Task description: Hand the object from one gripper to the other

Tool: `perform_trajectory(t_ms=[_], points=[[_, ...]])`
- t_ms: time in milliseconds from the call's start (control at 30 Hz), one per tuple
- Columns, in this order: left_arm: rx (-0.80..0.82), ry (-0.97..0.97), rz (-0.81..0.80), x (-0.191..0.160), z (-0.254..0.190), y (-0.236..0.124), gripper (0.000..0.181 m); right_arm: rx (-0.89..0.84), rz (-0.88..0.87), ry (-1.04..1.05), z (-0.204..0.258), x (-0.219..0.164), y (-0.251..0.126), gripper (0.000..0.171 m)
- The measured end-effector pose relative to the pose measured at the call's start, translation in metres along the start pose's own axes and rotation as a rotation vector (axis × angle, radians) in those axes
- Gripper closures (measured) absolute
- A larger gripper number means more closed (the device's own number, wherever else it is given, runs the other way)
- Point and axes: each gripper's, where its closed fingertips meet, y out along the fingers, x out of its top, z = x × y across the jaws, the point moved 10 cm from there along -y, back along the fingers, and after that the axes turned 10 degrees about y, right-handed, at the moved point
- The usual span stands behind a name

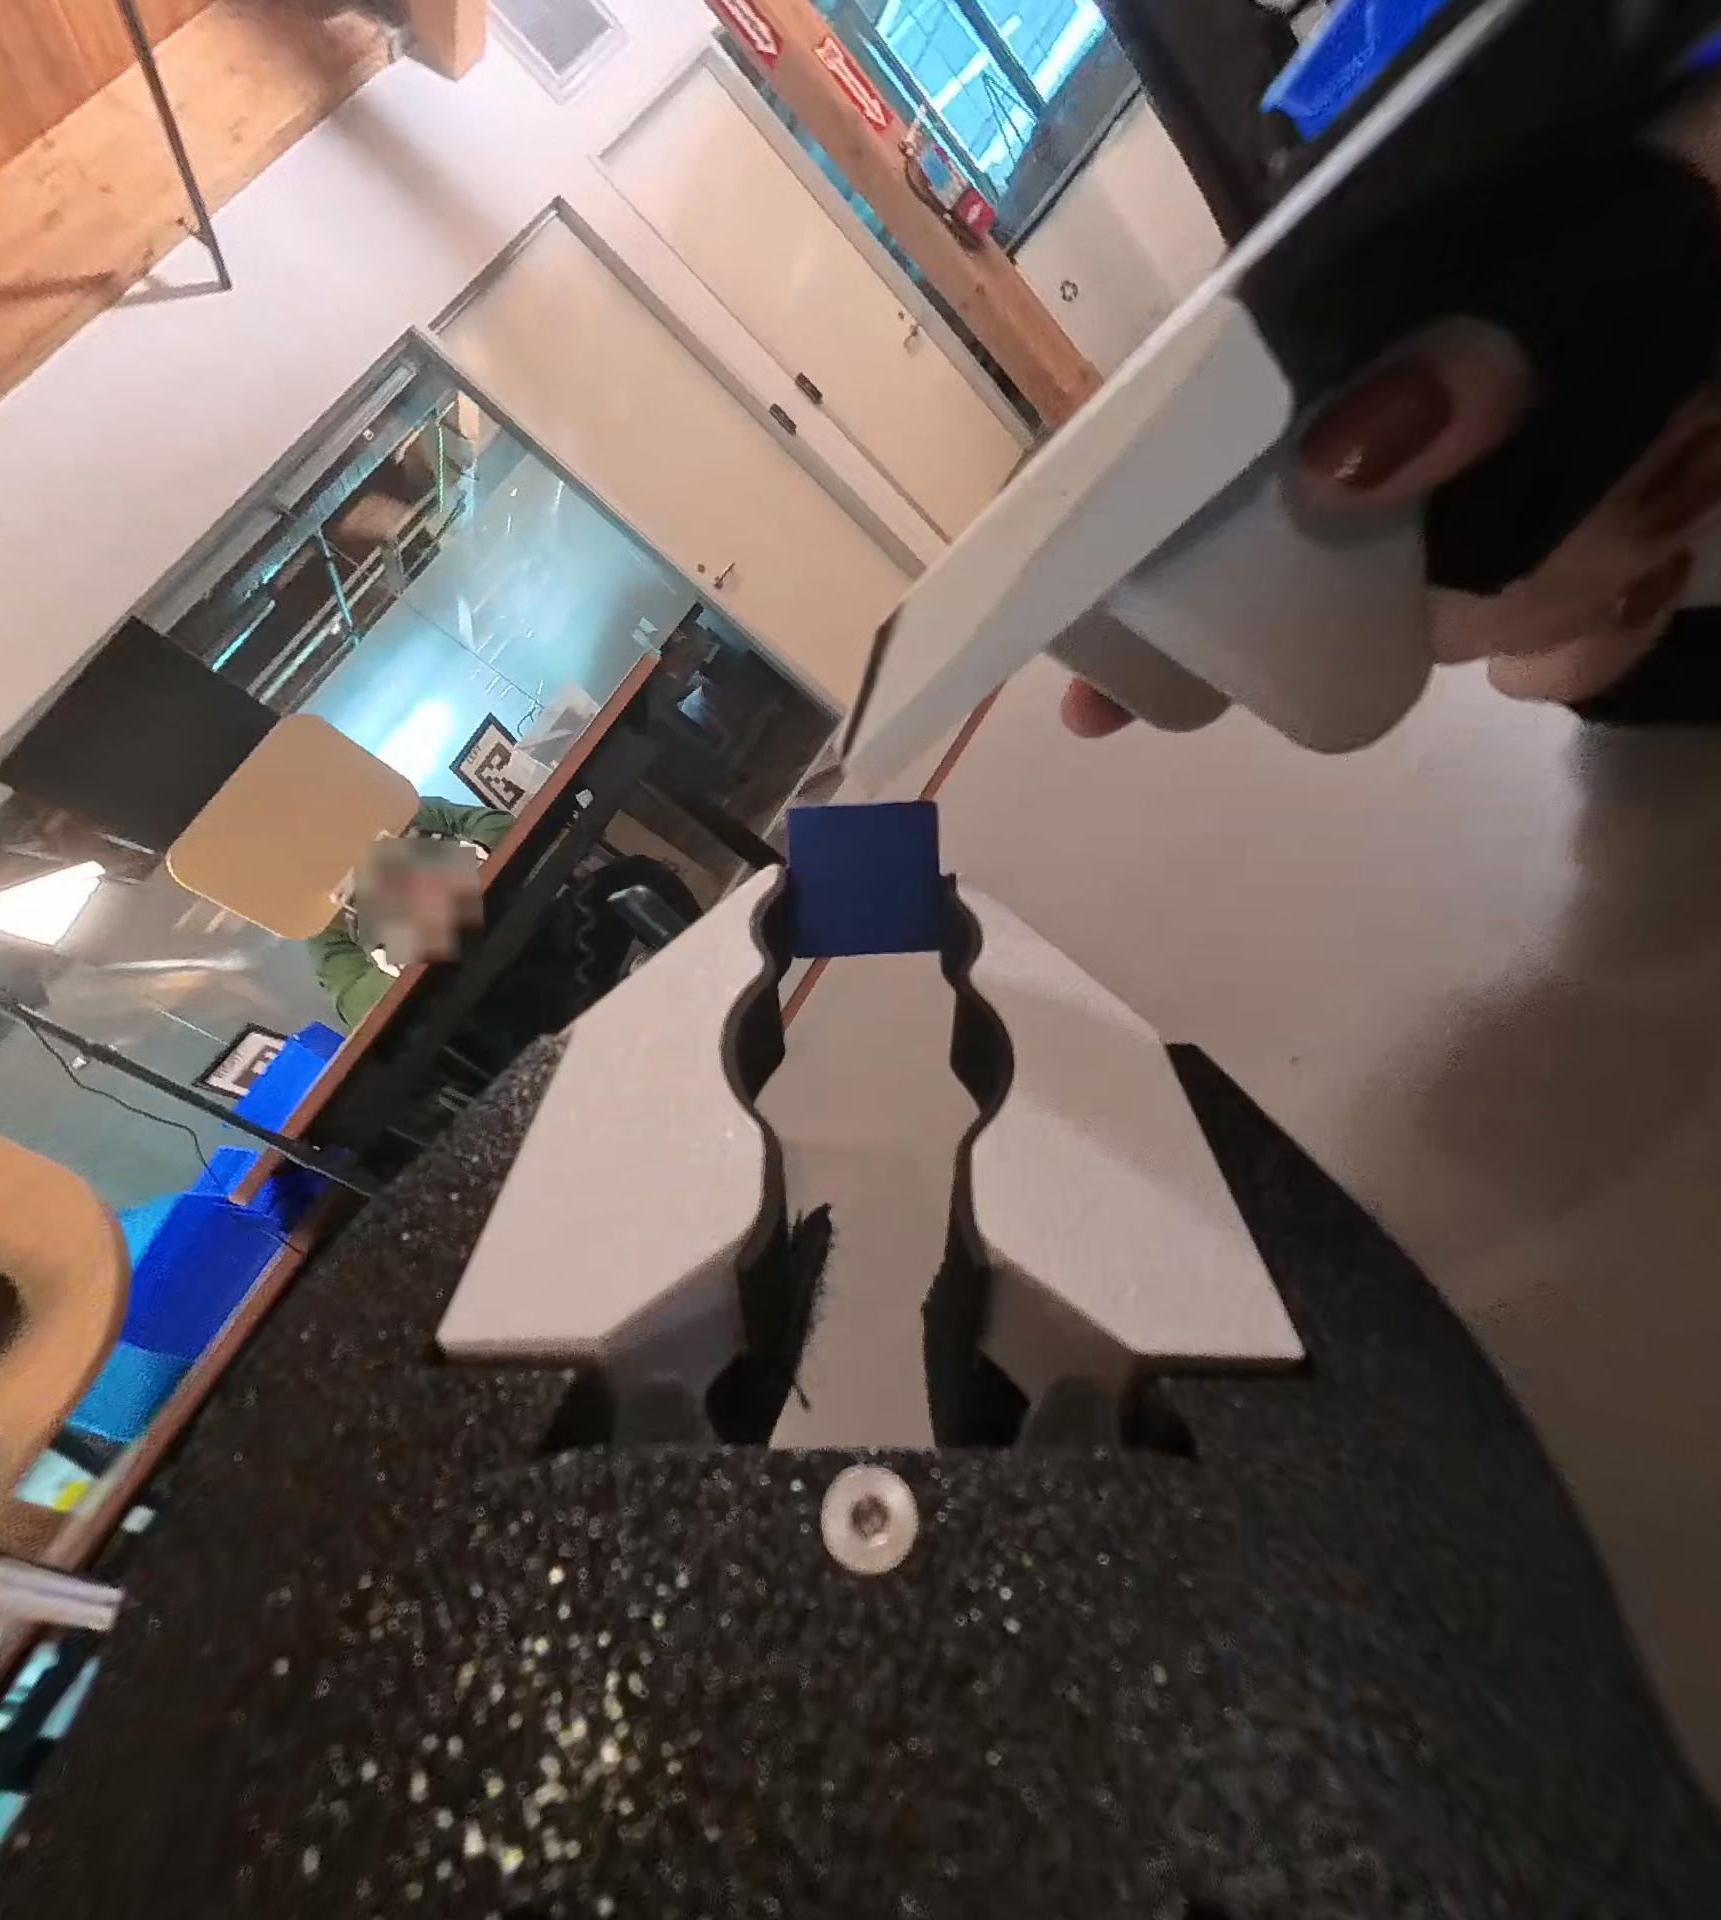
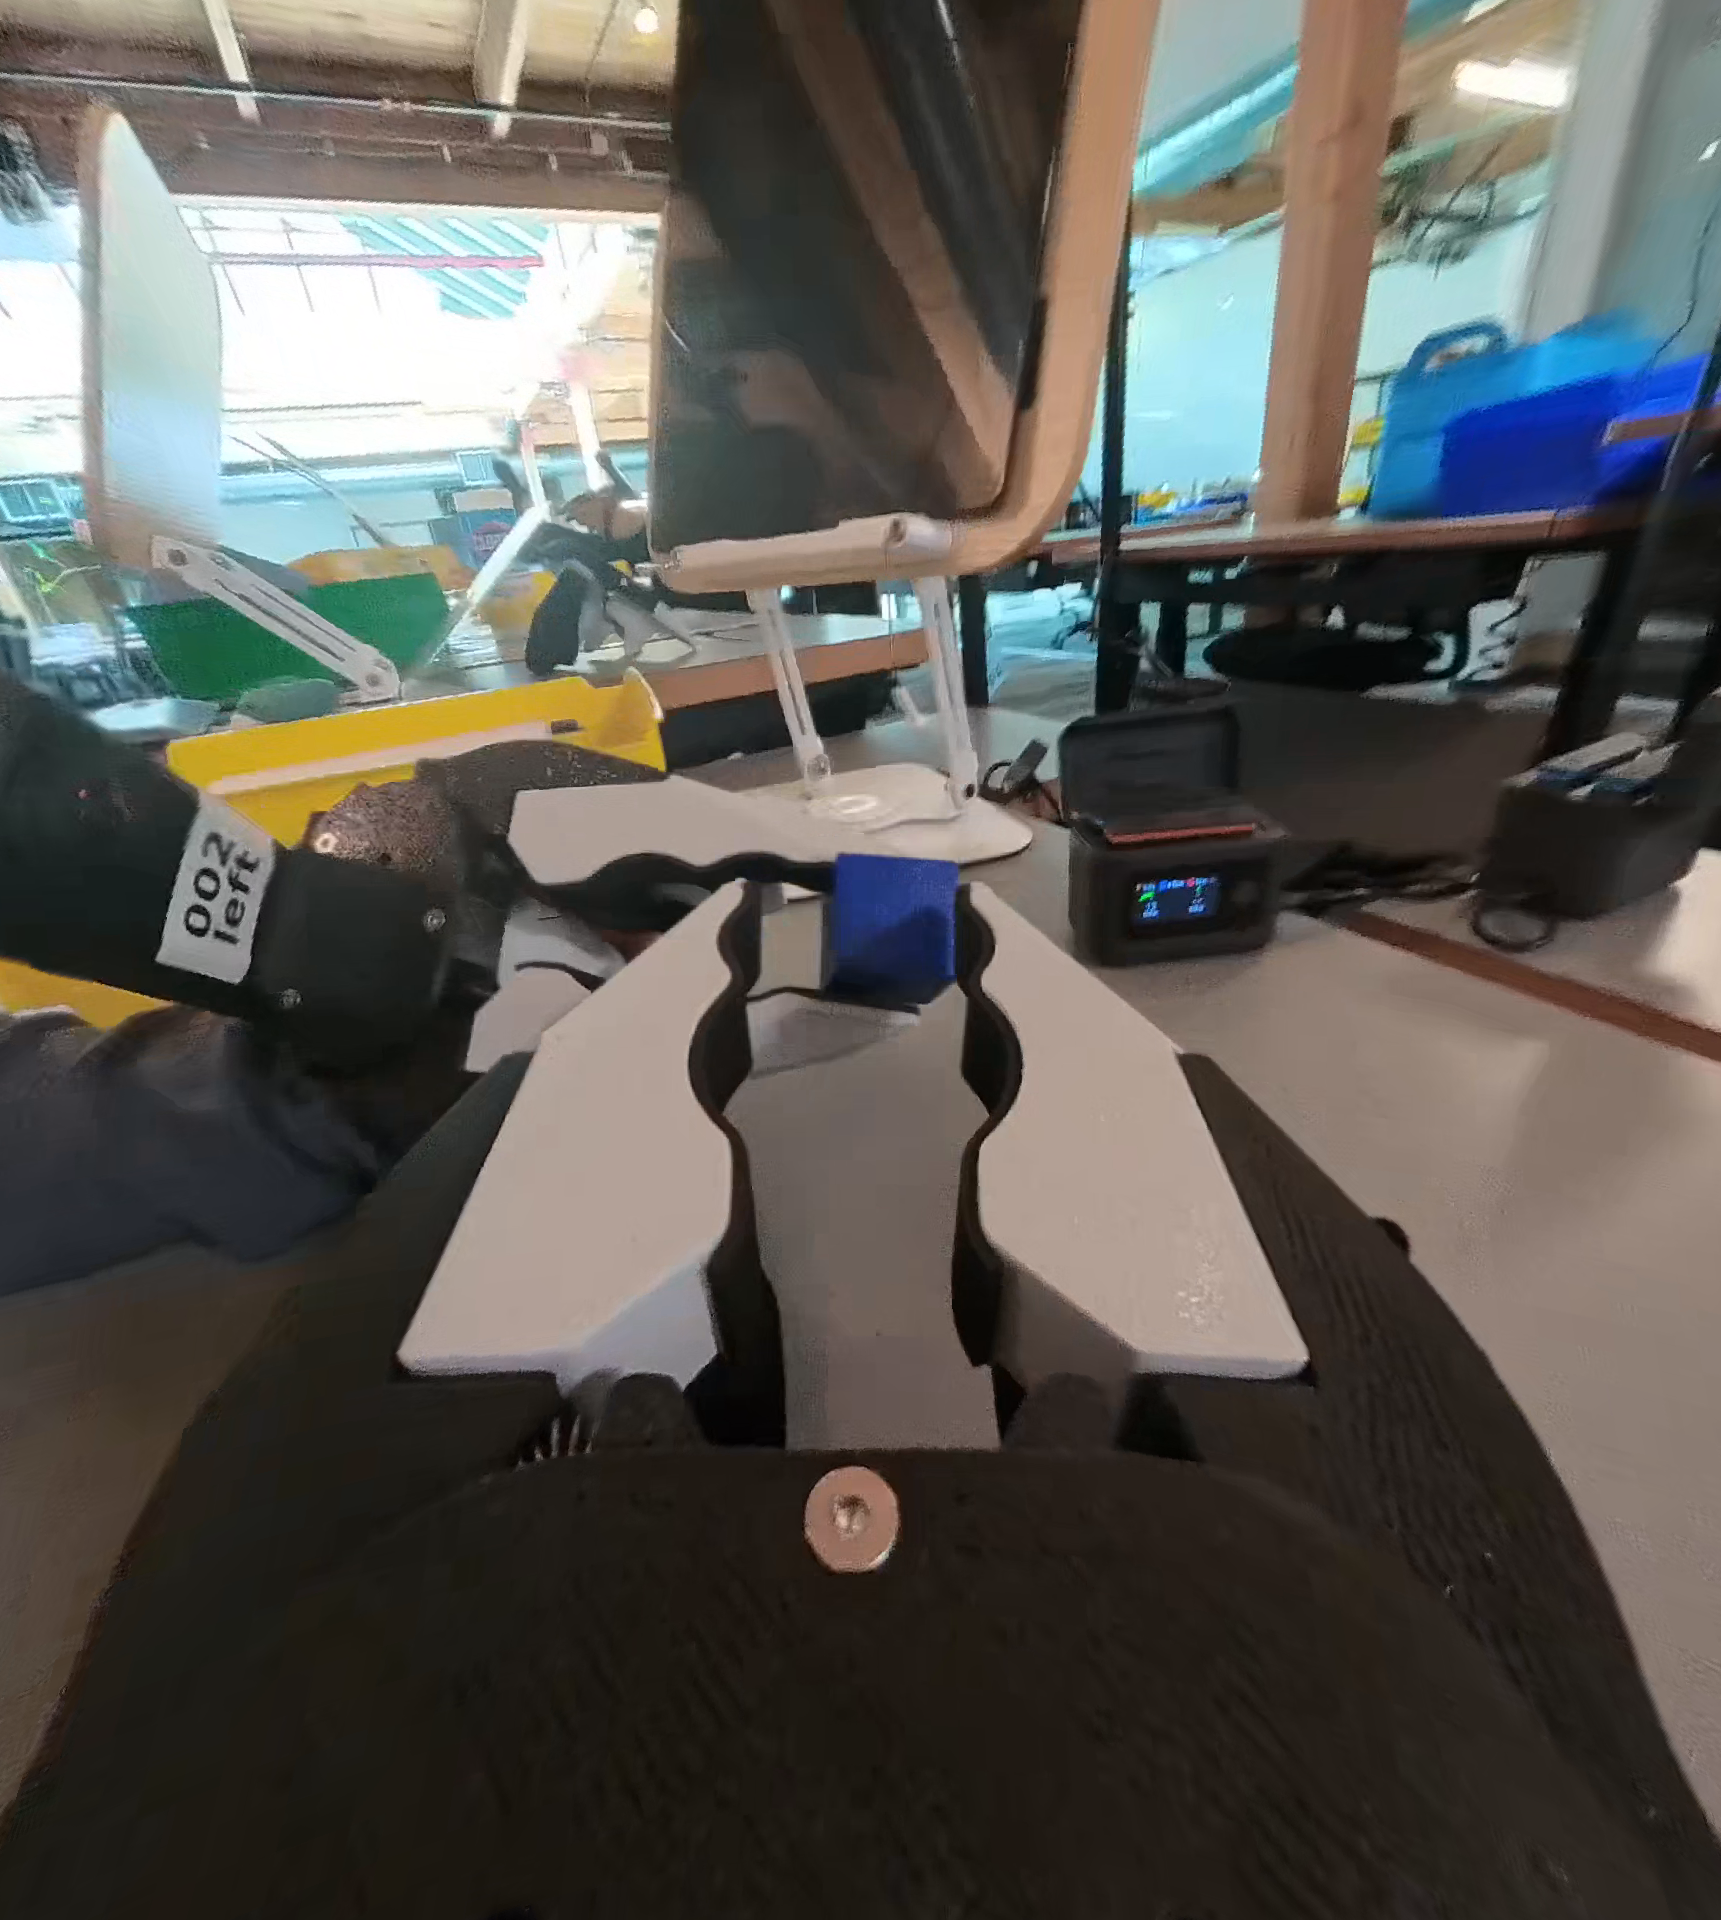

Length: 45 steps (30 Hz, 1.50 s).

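Clamping a small blue cube (image 1: 864,878) right at the tips of the left gripper (image 1: 864,914), its 2 white fingers shut tight on opposite faces. Reaching in from the side with the right gripper (image 2: 856,914), straddling that same cube with fingers narrowly parted: snug by 1 finger, a clear gap to the other, so no grip there yet. Holding the cube up in the air, clear above the pale grey worktop (image 2: 1458,1195). Beyond the cube, resting on that worktop, a small black box with a lit screen (image 2: 1173,899).
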Motion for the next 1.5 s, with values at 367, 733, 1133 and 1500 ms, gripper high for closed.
perform_trajectory(t_ms=[367,733,1133,1500], points=[[0.006,0.213,-0.029,0.014,-0.012,-0.003,0.156,0.06,0.121,0.08,-0.01,0.0,-0.009,0.147],[-0.233,-0.605,-0.41,0.005,0.013,-0.014,0.101,0.266,0.05,0.346,-0.017,0.003,-0.016,0.147],[-0.108,-0.183,-0.215,0.018,-0.003,-0.012,0.155,0.406,0.089,0.669,-0.023,-0.005,-0.013,0.147],[-0.945,-1.395,-0.526,-0.019,0.014,0.006,0.156,0.353,-0.047,0.228,-0.008,0.01,-0.027,0.119]])
